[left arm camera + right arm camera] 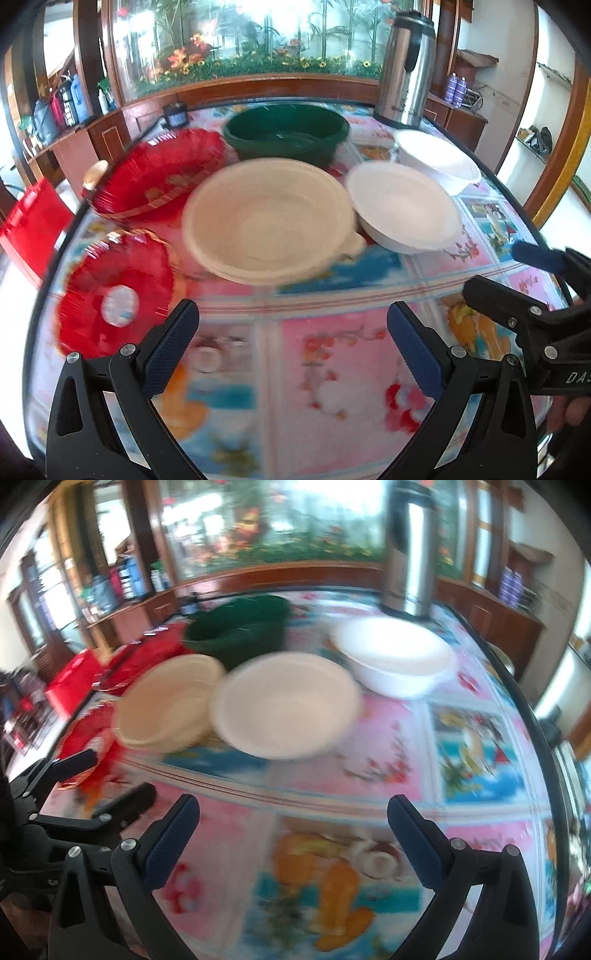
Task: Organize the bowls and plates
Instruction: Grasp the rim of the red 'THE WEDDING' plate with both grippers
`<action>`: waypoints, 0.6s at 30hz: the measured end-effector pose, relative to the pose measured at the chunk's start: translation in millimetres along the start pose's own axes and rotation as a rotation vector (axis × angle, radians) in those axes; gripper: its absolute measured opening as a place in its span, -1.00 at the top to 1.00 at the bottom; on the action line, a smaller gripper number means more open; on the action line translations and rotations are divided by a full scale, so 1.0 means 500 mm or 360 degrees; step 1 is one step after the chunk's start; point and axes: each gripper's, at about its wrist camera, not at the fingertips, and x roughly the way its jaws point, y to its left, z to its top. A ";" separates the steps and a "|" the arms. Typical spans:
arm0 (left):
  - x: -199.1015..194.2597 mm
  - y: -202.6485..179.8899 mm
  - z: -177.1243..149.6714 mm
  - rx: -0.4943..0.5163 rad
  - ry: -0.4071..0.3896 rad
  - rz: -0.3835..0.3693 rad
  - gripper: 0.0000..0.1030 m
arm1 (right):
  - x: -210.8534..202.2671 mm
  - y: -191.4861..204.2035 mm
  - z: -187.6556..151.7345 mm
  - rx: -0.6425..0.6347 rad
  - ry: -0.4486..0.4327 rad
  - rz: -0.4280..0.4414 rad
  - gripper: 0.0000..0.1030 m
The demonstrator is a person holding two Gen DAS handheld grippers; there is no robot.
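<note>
Cream round plastic bowl stack (267, 221) at 12 o'clock from left gripper (293, 345), centre of glass-topped table with cartoon-print cloth (332, 354); white shallow foam bowl (400, 206) touching its rim at 3 o'clock; second white foam bowl (437, 160) beyond at 1 o'clock, beside steel thermos jug (404, 70); dark green round basin (286, 134) behind at 12; two red pleated plastic plates (159, 173) (114, 291) at 9–10 o'clock. Left gripper fingers spread wide, holding nothing; right gripper (293, 827) same, fingers apart, empty, above cloth. Both views motion-blurred.
</note>
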 end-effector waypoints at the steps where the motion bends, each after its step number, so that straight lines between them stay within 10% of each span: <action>1: -0.011 0.022 0.010 -0.0001 -0.0016 0.0014 -0.99 | 0.003 0.011 0.013 -0.0024 0.0003 0.0026 -0.91; 18: 0.094 0.384 0.159 -0.0393 0.0169 0.0323 -0.99 | 0.179 0.221 0.255 -0.0151 0.0156 0.0403 -0.42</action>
